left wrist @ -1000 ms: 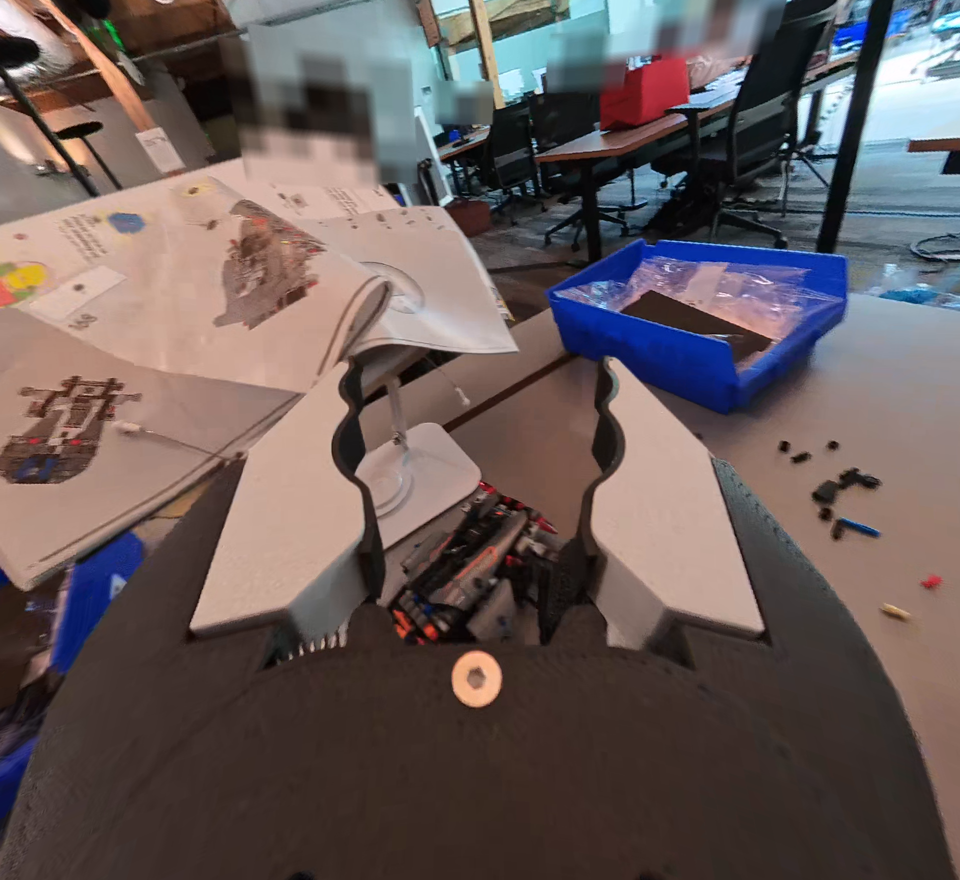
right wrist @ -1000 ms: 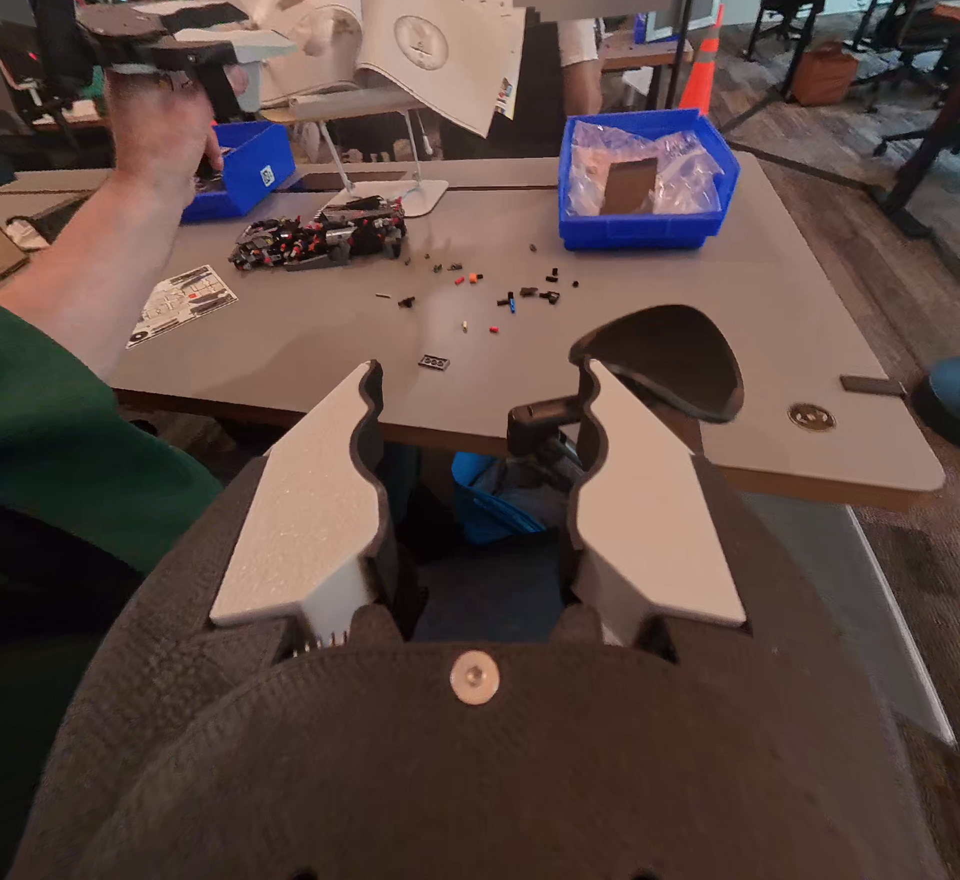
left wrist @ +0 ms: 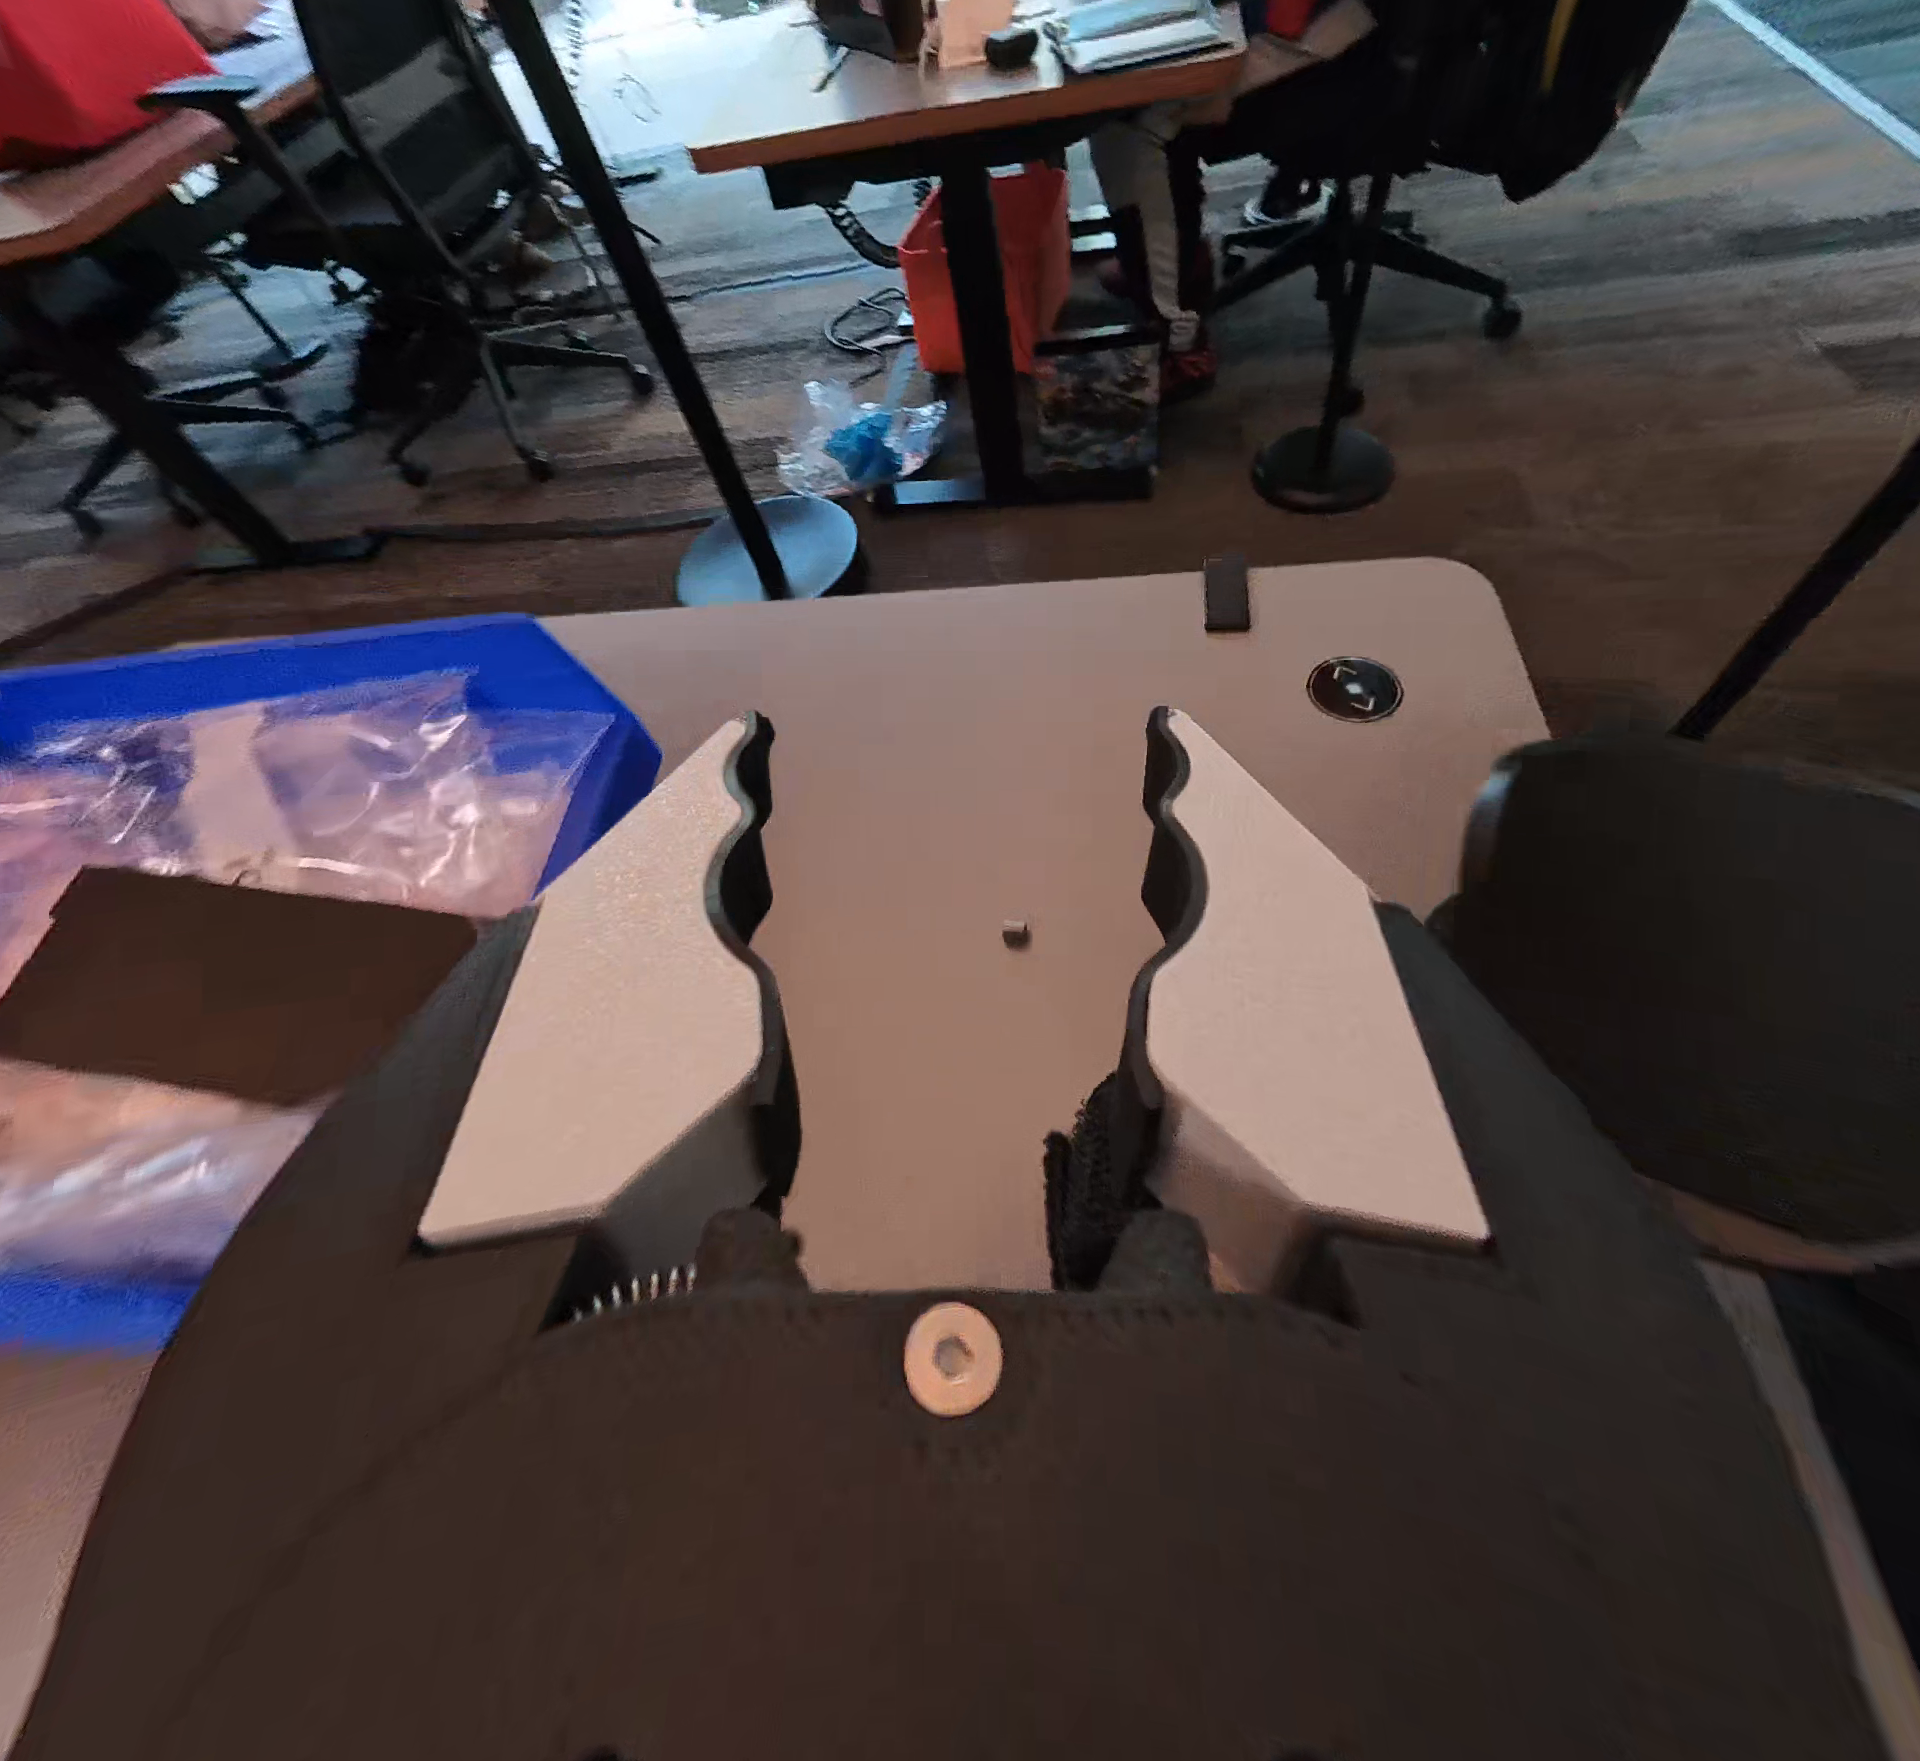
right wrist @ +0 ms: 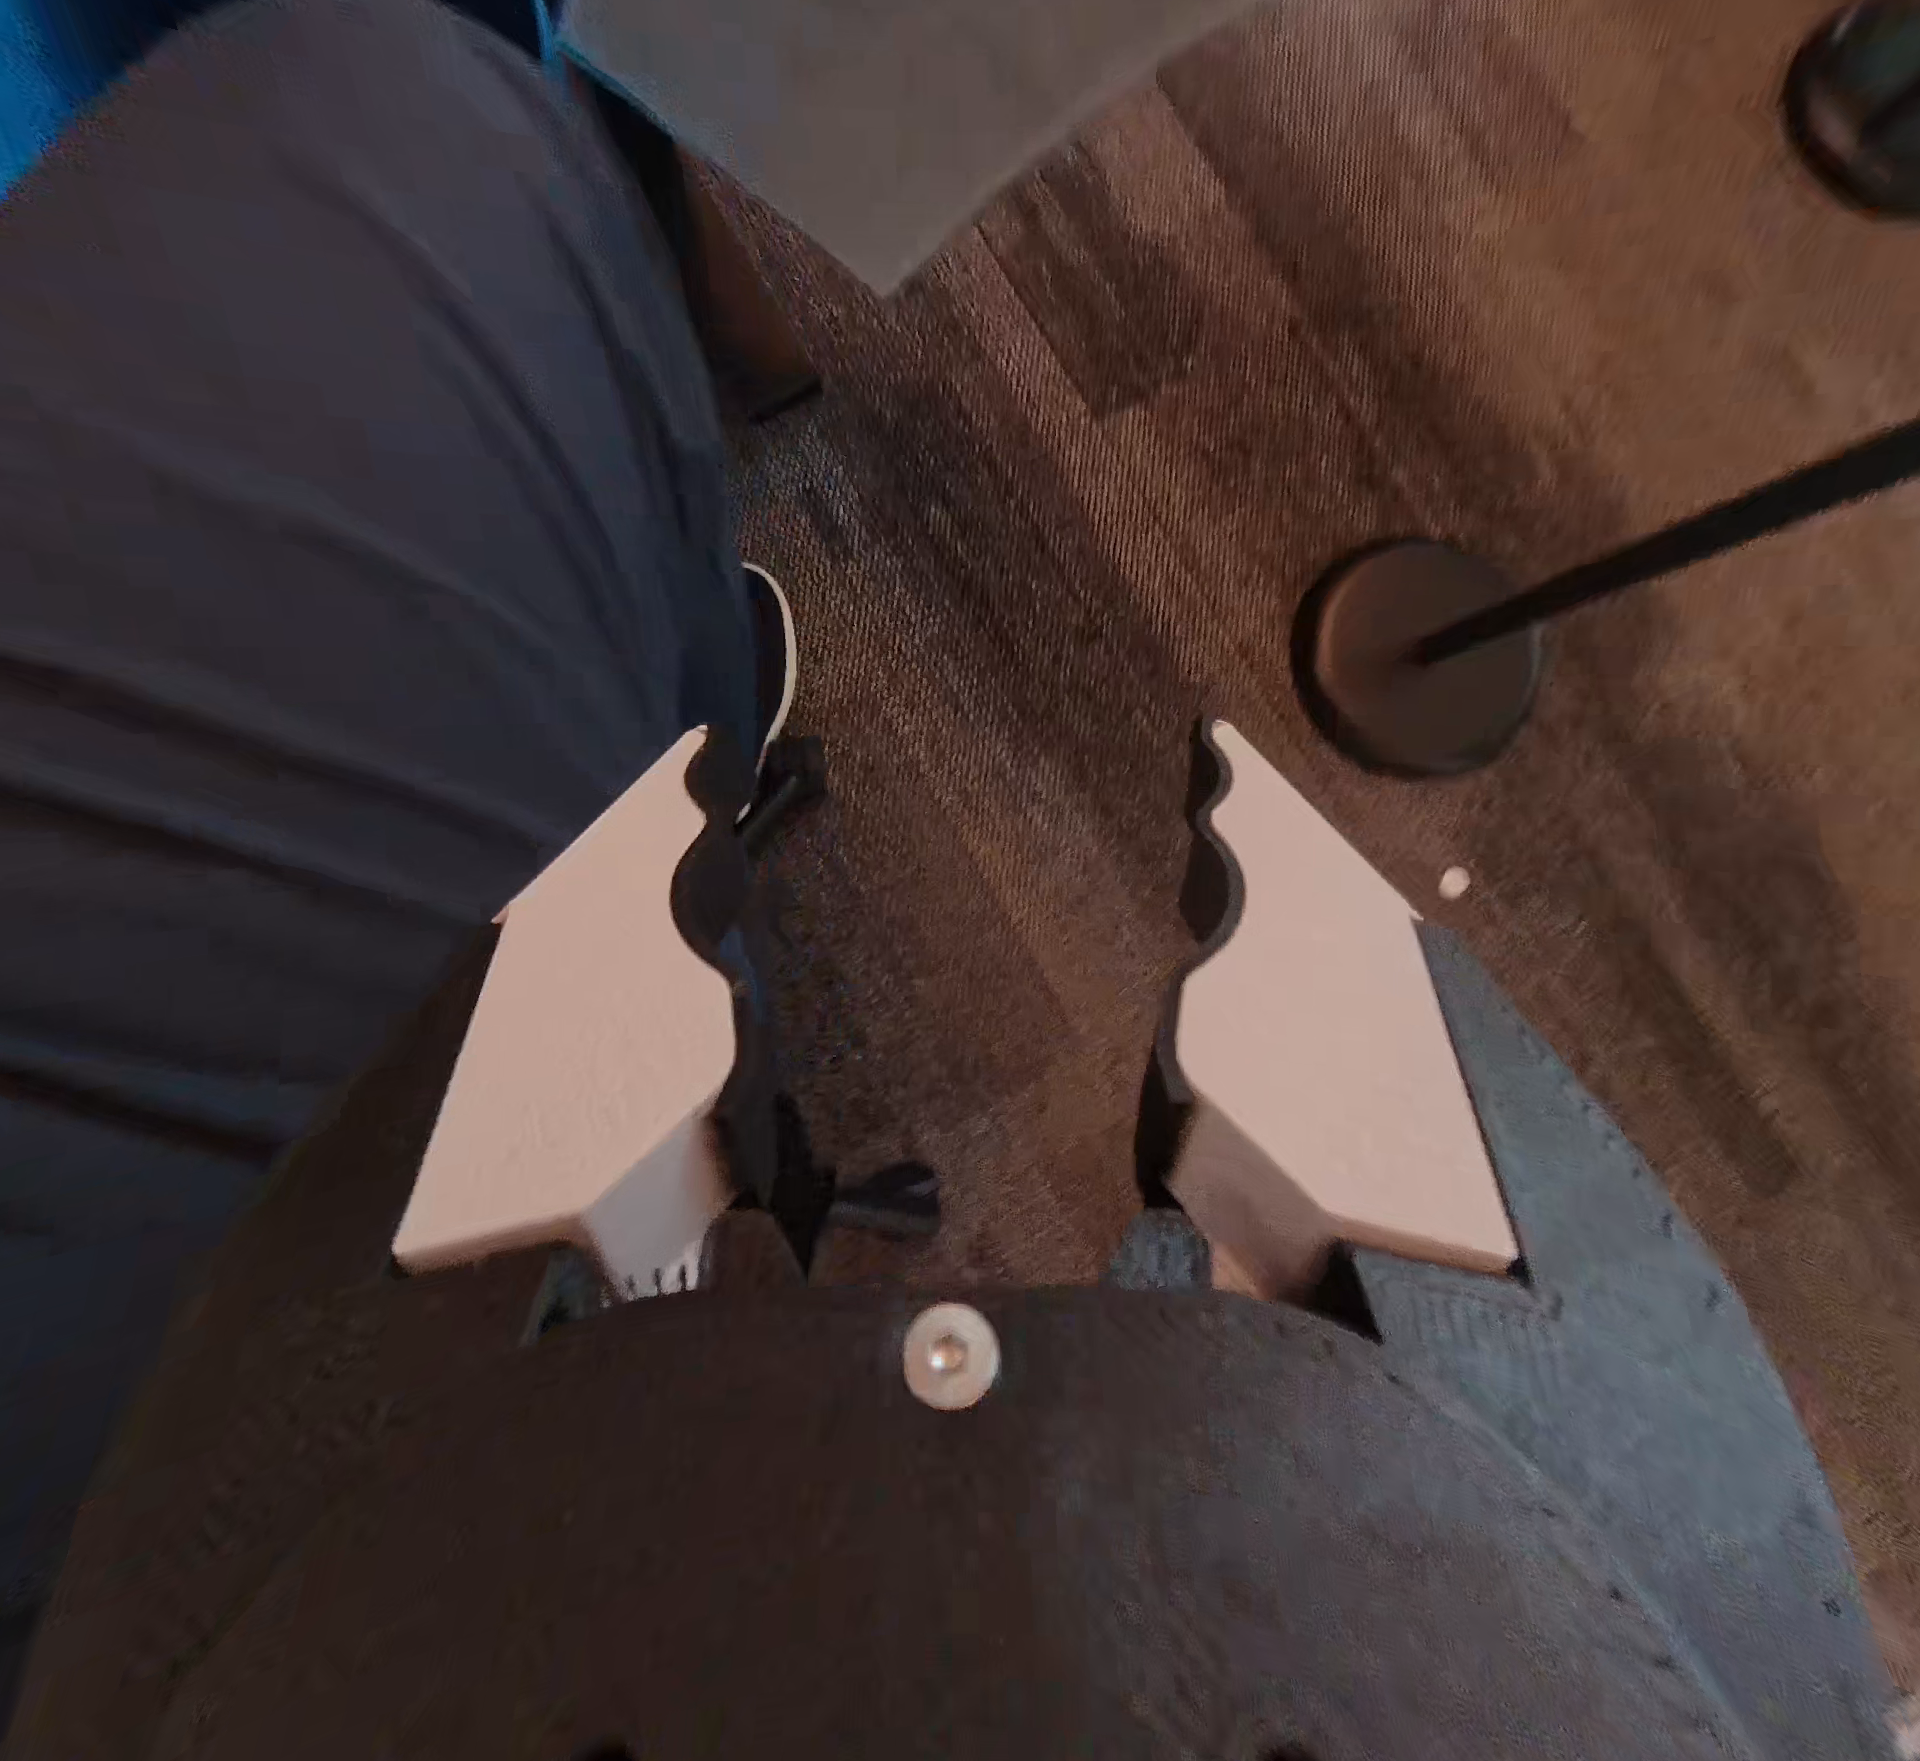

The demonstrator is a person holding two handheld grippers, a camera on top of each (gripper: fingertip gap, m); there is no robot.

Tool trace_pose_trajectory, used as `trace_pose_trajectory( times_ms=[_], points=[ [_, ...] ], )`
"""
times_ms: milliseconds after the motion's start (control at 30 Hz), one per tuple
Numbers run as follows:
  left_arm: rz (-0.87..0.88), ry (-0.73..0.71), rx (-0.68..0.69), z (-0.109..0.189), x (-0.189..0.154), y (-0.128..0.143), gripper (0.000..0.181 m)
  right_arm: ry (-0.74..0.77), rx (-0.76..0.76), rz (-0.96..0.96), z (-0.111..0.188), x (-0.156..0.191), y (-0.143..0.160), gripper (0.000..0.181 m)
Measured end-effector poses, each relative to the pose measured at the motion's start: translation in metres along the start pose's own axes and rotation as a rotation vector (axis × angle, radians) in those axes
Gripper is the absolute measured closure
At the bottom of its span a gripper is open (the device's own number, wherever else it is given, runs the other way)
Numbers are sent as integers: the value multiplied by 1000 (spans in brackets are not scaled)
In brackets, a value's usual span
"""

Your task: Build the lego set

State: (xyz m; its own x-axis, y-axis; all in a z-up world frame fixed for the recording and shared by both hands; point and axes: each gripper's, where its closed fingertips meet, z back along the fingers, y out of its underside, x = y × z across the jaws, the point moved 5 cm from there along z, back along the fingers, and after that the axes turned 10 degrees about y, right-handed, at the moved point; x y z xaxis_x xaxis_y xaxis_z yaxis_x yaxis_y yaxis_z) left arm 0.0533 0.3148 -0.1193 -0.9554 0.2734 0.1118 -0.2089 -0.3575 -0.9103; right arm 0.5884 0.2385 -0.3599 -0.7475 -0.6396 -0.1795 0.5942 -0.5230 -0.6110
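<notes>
1. While the left gripper (left wrist: 956, 838) hangs over the table (left wrist: 935, 672) near its far right corner, its fingers are spread wide w/ nothing between them.
2. One tiny grey lego piece (left wrist: 1015, 932) lies on the bare tabletop, seen in the gap between those fingers, closer to the right one. No other bricks and no model show in either view, so where the rest of the set sits can't be told.
3. Blue bin (left wrist: 582, 714) w/ clear plastic bags (left wrist: 343, 776) and a dark flat card (left wrist: 229, 973) sits to the left, its corner just beside the left finger.
4. Right gripper (right wrist: 956, 838) points down at the carpet floor (right wrist: 1039, 485), off the table, beside the person's trouser leg (right wrist: 312, 464); fingers spread, empty. View is blurred.
5. Likely step: pick up the stray piece. To do it well: centre the piece btwn the tips, come down straight, close slow so it doesn't skid or flip, keep clear of the bin wall.
6. Right gripper prob. needs to come back over the table before any joining.
</notes>
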Motion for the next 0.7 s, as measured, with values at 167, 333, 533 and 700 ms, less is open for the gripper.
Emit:
trace_pose_trajectory(
  times_ms=[167, 333, 533, 700],
  points=[
    [-59, 113, 93, -76, 26, -5, 112, -16, 125, 58, -26, 18, -9, 92],
    [-8, 187, 176, -111, 30, -3, 113, -25, 283, 21, -27, 12, -1, 89],
    [72, 229, 256, -135, 33, -22, 112, 51, 356, 65, -20, -9, 16, 91],
    [110, 292, 298, -144, 20, -72, 112, 85, 379, 44, -17, -18, 22, 90]
  ],
)
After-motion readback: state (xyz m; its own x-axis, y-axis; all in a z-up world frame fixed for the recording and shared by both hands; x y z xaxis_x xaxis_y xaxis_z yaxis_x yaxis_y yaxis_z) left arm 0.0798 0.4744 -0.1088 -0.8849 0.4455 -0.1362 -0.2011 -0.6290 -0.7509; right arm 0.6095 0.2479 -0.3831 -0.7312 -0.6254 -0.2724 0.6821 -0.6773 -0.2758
